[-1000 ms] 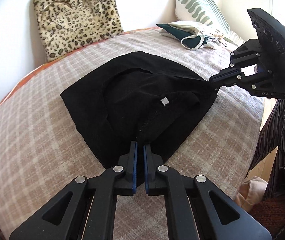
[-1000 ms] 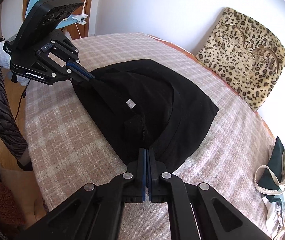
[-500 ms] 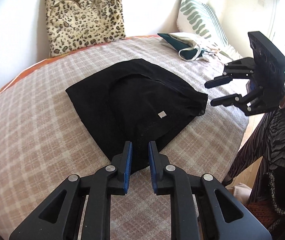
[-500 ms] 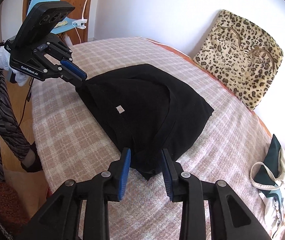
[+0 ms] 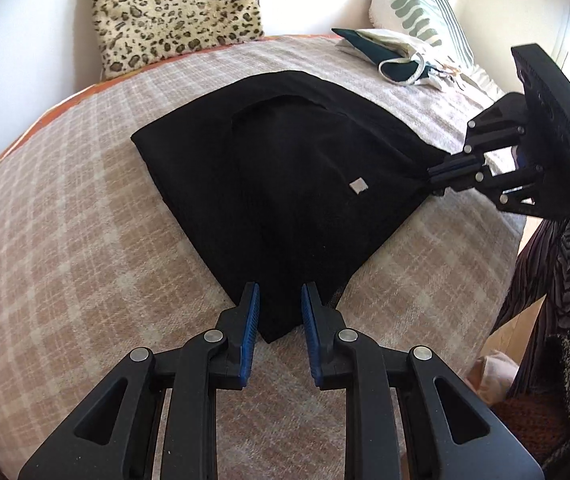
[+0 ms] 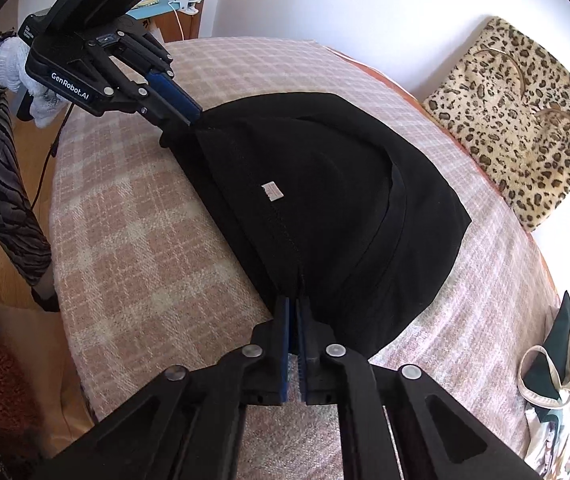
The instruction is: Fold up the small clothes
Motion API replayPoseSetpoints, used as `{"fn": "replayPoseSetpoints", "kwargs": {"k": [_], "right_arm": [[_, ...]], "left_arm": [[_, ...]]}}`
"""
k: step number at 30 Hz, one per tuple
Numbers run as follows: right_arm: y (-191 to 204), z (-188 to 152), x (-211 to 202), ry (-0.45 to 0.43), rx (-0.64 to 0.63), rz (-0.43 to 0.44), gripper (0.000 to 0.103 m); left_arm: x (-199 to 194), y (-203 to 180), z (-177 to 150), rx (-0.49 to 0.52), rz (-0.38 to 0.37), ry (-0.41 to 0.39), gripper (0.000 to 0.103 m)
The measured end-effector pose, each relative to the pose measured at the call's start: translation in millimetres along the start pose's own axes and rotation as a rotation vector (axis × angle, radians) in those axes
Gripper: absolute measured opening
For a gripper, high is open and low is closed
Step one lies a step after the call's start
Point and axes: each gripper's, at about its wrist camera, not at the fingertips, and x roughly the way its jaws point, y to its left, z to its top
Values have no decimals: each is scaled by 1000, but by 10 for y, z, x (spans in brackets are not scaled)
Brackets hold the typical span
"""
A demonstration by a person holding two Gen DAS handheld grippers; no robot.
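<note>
A black garment with a small white label lies folded on the pink checked bed cover; it also shows in the right wrist view. My left gripper is open, its fingers either side of the garment's near corner. In the right wrist view the left gripper sits at the garment's far corner. My right gripper is shut on the garment's near edge. In the left wrist view the right gripper pinches the garment's right corner.
A leopard-print cushion leans on the wall at the back. A green and cream cloth bag and a striped pillow lie at the bed's far right. The bed edge and floor are beside me.
Both grippers let go of the garment and opened. Since then my right gripper has shut on the garment's corner again. My left gripper stays open at its corner.
</note>
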Motion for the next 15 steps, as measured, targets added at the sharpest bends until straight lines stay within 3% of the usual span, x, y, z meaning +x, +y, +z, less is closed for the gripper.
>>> {"fn": "replayPoseSetpoints", "kwargs": {"k": [4,7,9,12,15], "right_arm": [[4,-67,-117,-24,27,42,0],[7,-65,-227,-61,39,90,2],[-101,-33,-348,-110,100,133,33],[-407,41,-464,-198,243,150,35],[-794,140,-325,-208,429,91,38]], "left_arm": [[-51,46,-52,-9,5,12,20],[-182,88,-24,-40,9,-30,20],[-304,96,45,-62,2,-86,20],[-368,91,192,-98,-15,-141,20],[-279,47,337,-120,-42,-150,20]]}}
